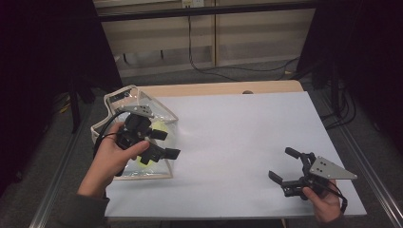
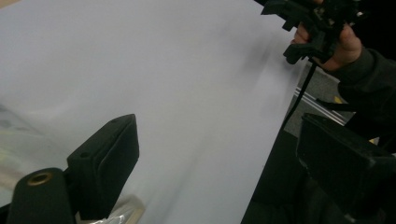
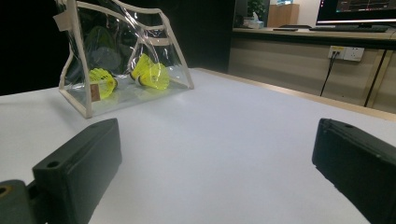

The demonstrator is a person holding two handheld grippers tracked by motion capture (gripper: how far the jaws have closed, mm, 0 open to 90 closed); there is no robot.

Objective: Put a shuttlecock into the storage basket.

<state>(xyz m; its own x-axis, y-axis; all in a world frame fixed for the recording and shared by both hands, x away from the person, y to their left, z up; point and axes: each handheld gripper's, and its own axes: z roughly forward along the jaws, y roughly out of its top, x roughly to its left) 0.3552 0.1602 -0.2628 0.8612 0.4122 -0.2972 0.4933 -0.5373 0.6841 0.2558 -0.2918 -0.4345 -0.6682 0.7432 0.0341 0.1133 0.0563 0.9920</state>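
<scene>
Up at the table's left edge stands a clear bag (image 1: 124, 102) with cream piping, and the left gripper (image 1: 164, 144) hangs just over its near right side, held in the person's left hand (image 1: 108, 159). Its jaws are spread wide with nothing between them; in the left gripper view they frame bare white table (image 2: 187, 84), with a scrap of the bag's clear plastic (image 2: 119, 212) low at the left jaw. Inside the bag lie two yellow shuttlecocks (the right gripper view shows them best): one (image 3: 103, 82) near the bag's left corner, the other (image 3: 152, 74) beside it toward the middle, both resting on the bag's floor. From above, a patch of yellow (image 1: 159, 126) shows through the plastic behind the left gripper.

The right gripper (image 1: 286, 166) sits low at the table's near right, well apart from the bag, gripped by the right hand (image 1: 323, 202), with its grey plate (image 1: 329, 168) on top. Its jaws too gape wide and hold nothing. They point across the white table (image 1: 237, 137) toward the bag (image 3: 126, 56), which stands upright in that view, its mouth open at the top. A cable (image 1: 102, 135) loops from the left gripper past the bag's near side.
</scene>
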